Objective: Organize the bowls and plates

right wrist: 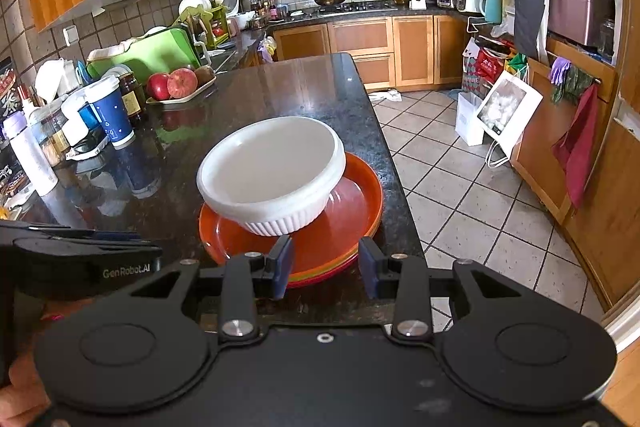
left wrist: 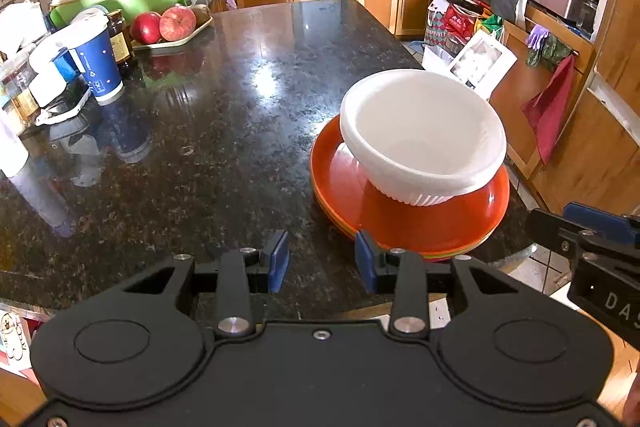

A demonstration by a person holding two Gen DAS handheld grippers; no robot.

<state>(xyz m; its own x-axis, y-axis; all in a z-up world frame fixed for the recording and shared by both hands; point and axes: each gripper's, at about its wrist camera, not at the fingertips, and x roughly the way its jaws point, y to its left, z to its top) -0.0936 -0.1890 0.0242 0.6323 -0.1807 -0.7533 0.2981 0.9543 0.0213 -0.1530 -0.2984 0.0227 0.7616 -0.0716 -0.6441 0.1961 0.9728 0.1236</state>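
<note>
Stacked white ribbed bowls (left wrist: 420, 139) sit on a stack of plates with an orange one on top (left wrist: 344, 187), near the right edge of the dark granite counter (left wrist: 224, 115). My left gripper (left wrist: 322, 261) is open and empty, just short of the plates' near-left rim. In the right wrist view the bowls (right wrist: 272, 171) and plates (right wrist: 352, 227) lie straight ahead. My right gripper (right wrist: 325, 263) is open and empty, its fingers at the plates' near rim. The right gripper also shows at the far right of the left wrist view (left wrist: 592, 239).
At the counter's left stand a blue paper cup (left wrist: 94, 61), jars, a white bottle (right wrist: 30, 155) and a tray of apples (left wrist: 168, 25). The counter drops to a tiled floor (right wrist: 460, 195) on the right, with bags and wooden cabinets beyond.
</note>
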